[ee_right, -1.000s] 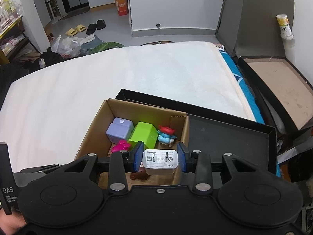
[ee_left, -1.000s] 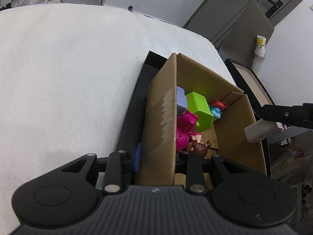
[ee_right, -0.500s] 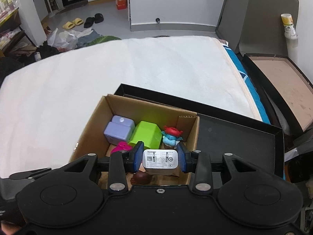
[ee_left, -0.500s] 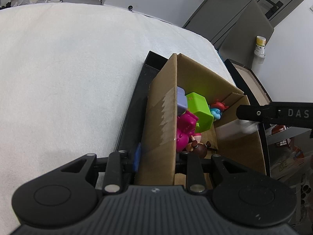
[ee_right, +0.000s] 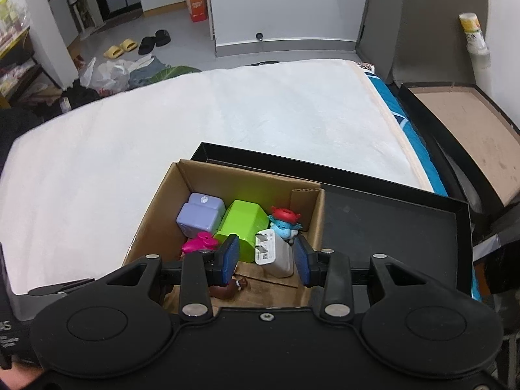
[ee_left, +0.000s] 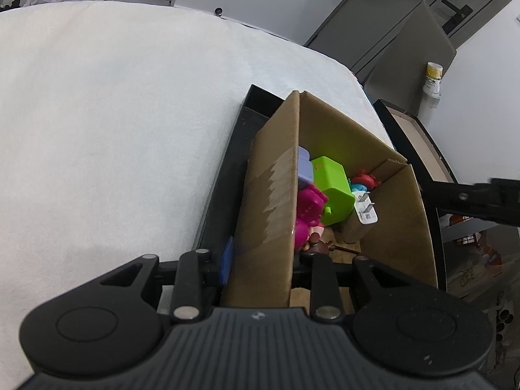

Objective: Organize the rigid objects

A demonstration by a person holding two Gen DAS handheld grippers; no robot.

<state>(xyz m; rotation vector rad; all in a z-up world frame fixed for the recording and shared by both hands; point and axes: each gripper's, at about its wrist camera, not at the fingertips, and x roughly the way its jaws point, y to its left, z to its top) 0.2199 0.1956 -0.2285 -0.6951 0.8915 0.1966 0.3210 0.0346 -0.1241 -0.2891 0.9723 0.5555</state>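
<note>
White charger (ee_right: 273,253) lying in the box (ee_right: 152,214), below and between the right claw's (ee_right: 266,260) spread pads, clear of both; leaning against green block (ee_right: 242,224) and blue figure (ee_right: 285,222). Left claw (ee_left: 261,260) pinching the box's left wall

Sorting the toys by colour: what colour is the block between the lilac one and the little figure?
Bright lime green block; clearest in the right wrist view.

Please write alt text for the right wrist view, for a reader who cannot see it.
The open right tool hangs over a cardboard box, above a white charger that lies free inside, touching neither pad. Beside it are a green block, a lilac block, a pink toy and a blue figure.
</note>
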